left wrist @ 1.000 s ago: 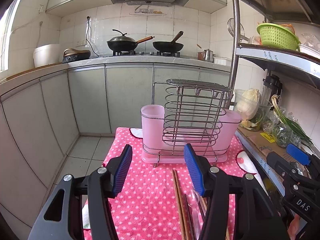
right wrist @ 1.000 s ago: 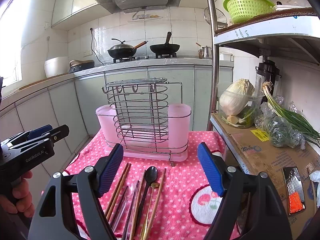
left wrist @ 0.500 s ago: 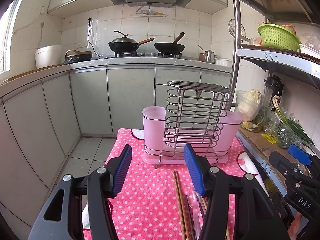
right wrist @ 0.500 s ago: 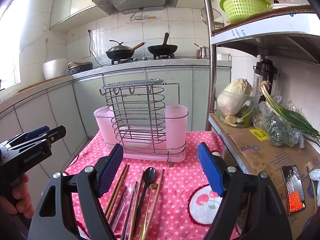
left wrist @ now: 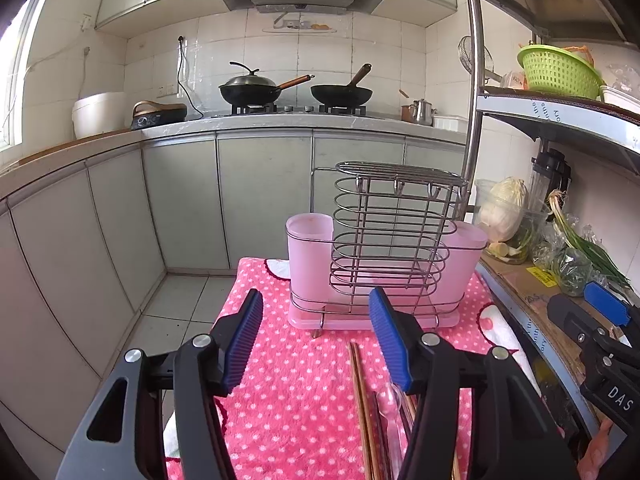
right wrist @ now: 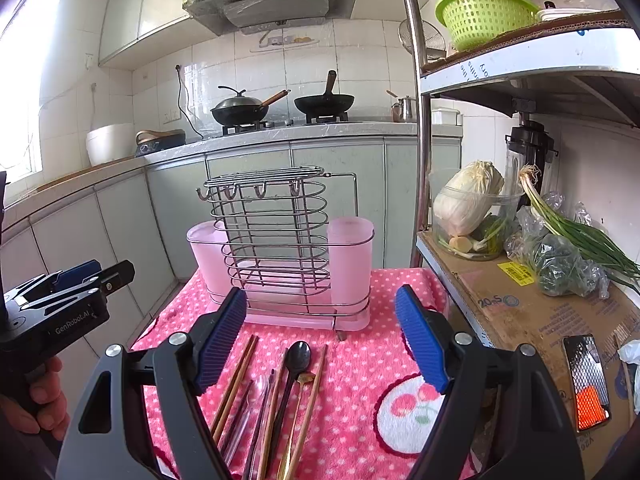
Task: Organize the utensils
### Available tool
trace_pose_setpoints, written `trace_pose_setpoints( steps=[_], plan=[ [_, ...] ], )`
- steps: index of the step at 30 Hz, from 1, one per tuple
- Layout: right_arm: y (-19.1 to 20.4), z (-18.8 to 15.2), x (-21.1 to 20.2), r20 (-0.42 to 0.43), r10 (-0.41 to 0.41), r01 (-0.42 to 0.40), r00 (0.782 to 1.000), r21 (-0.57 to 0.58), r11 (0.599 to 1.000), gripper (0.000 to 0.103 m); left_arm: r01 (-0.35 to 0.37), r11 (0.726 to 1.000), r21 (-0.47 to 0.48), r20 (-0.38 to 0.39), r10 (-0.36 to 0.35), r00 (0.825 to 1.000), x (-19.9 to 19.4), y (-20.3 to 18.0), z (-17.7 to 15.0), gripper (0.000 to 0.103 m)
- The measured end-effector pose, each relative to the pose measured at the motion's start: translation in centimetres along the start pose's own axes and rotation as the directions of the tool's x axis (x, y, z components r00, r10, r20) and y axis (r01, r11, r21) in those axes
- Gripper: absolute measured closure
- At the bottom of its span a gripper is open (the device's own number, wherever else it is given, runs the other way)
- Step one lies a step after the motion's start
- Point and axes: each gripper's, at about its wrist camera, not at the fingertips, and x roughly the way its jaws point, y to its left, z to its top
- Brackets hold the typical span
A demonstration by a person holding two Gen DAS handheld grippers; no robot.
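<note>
Table (right wrist: 360, 364) under its pink dotted cloth carries the utensil rack (right wrist: 280, 256) at the far end, pink cups facing you for easy drop-in. Utensils (right wrist: 276, 392) lie loose just before the rack, handles toward you. Your left tongs (left wrist: 316, 340) and right tongs (right wrist: 320, 340) gape wide, holding and touching nothing.

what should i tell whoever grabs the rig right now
Left gripper: open, empty, above the pink cloth.
Right gripper: open, empty, over the utensils.
Chopsticks, black spoon, clear spoon and gold utensil lie side by side on the cloth, in front of the pink holder with its wire rack.
Done: nothing in the holder that shows.
Left: every utensil.
</note>
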Motion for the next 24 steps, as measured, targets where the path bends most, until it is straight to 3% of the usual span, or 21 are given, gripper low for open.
trace_pose_setpoints(
  steps=[24],
  plan=[
    [-0.10,-0.12,0.43,-0.009,-0.010,0.010,1.000,0.005,1.000,0.026,-0.008,1.000,-0.021,-0.009,0.008,1.000,0.44,0.60,-0.09,0.048]
  ],
)
